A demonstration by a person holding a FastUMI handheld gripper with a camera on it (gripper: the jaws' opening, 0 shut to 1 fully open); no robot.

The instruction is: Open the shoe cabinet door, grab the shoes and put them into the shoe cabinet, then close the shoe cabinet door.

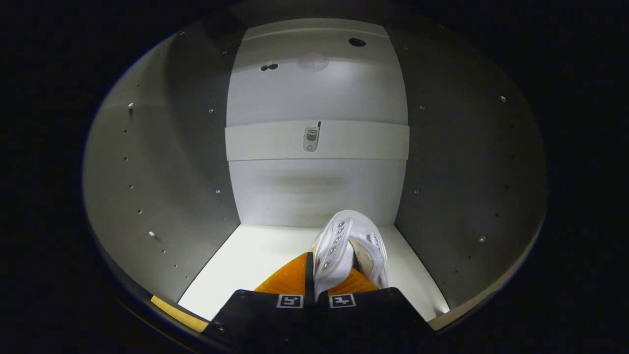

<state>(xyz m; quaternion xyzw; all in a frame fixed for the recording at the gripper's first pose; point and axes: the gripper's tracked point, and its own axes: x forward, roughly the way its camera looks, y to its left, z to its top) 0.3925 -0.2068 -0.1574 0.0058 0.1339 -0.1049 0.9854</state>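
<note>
I am looking into the open shoe cabinet [162,196], a pale box with grey side walls and a white floor [255,265]. A white lace-up shoe [349,246] with metal eyelets hangs between my fingers, its toe pointing toward the back wall above the cabinet floor. My gripper [314,275] is shut on the shoe, both fingers pressing its upper near the lacing. The shoe's sole and heel are hidden behind my fingers. The cabinet door is out of sight.
A horizontal white rail [317,140] with a small metal bracket [310,138] crosses the back wall at mid height. Rows of shelf-pin holes line both side walls. The right wall [457,206] stands close to the shoe; the floor to the shoe's left is bare.
</note>
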